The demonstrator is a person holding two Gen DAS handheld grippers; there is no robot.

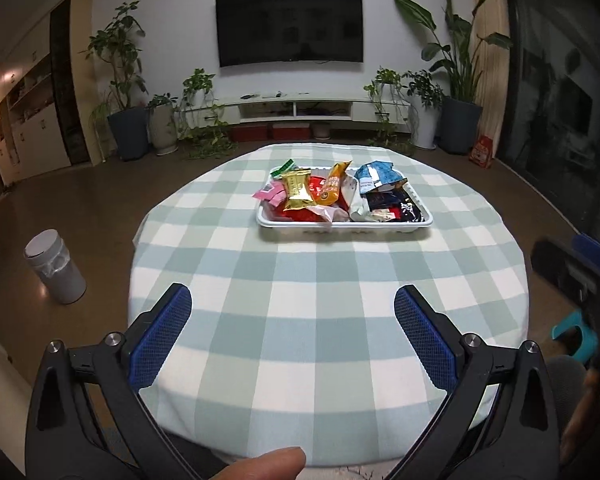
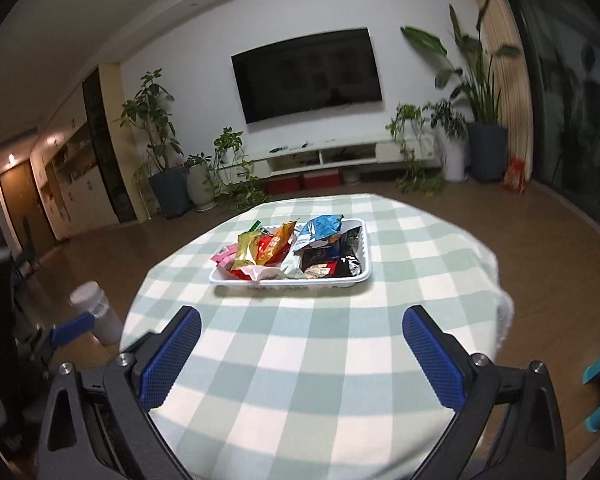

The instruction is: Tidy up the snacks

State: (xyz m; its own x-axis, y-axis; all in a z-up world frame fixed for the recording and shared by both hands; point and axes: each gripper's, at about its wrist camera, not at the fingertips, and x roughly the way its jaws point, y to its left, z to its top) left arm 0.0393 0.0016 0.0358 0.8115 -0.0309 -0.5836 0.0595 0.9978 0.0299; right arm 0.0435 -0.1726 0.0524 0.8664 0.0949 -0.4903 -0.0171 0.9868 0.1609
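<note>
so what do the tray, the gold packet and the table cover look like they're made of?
Tray: thin white plastic by the look, smooth, with a rolled rim and ribbed wall.
Gold packet: metallised foil film, glossy, with crinkled highlights.
Table cover: soft fabric, maybe fleece or cotton; matte green-and-white check, draping over the edge.

A wall-mounted television (image 1: 289, 27) hangs dark on the far white wall above a long white media console (image 1: 296, 106). Potted plants flank it: a tall leafy one in a dark blue pot (image 1: 129, 133) at left, another in a dark pot (image 1: 459, 130) at right. A grey lidded bin (image 1: 54, 266) stands on the brown floor at near left.
</note>
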